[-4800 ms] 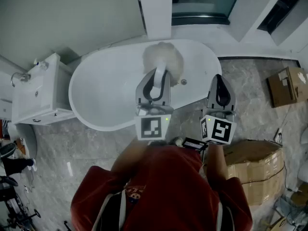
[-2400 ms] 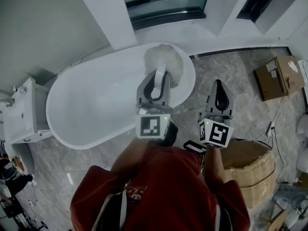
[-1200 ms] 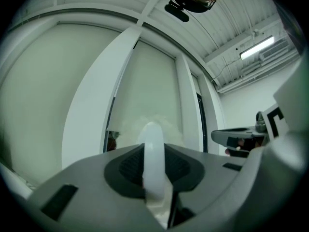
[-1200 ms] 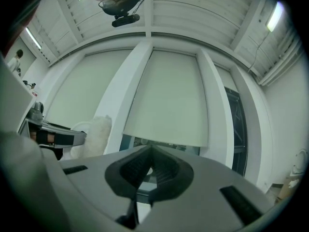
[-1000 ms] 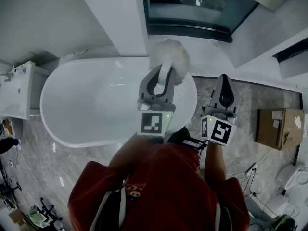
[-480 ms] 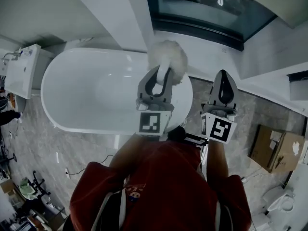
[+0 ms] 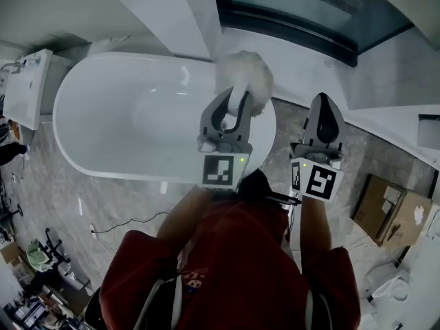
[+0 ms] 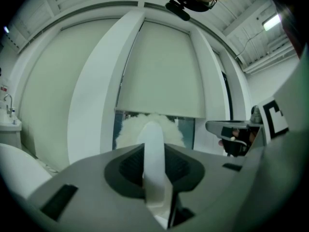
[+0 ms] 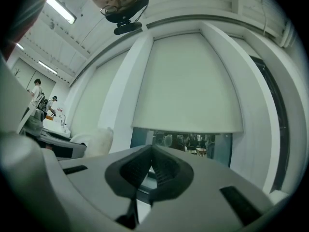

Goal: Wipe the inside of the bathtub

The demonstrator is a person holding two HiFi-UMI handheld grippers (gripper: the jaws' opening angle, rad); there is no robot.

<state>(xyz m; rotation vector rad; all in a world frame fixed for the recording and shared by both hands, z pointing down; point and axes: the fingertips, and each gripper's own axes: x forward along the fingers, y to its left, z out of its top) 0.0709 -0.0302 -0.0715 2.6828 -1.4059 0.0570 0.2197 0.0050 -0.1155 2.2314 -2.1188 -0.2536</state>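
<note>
Far left: washbasin unit [image 7: 24, 88], just beside the tub's left end. Not involved.

Bathtub [image 7: 117, 115]: white oval, lying across the head view. The inside looks bare, with nothing lying in it. The floor around it is marbled tile.

Left hand-held gripper [image 7: 230, 95]: clenched on the flat white handle [image 8: 153, 149] of a fluffy duster [image 7: 244, 81]. The handle runs up the middle between the jaws, which grip it from both sides. The head sits over the tub's right end, by the far rim. In the left gripper view the fluff shows against a window and blind rather than tub wall, so it appears raised and off the surface. Contact cannot be confirmed from above.

Judgement on the step: bring the head down into the basin.
- Tip the gripper so the fluff meets the wall flat, not edge-on.
- Start at the right end and work leftward in overlapping passes, rim to floor.
- Keep the clamp firm, since the handle is smooth and could twist under side load.
- Use light pressure on the curve.

Right hand-held gripper [image 7: 323, 100]: jaws pressed together with nothing between them, held beside the tub over the floor. Best kept clear of the rim.

Far right: cardboard box [image 7: 385, 208], well apart.
</note>
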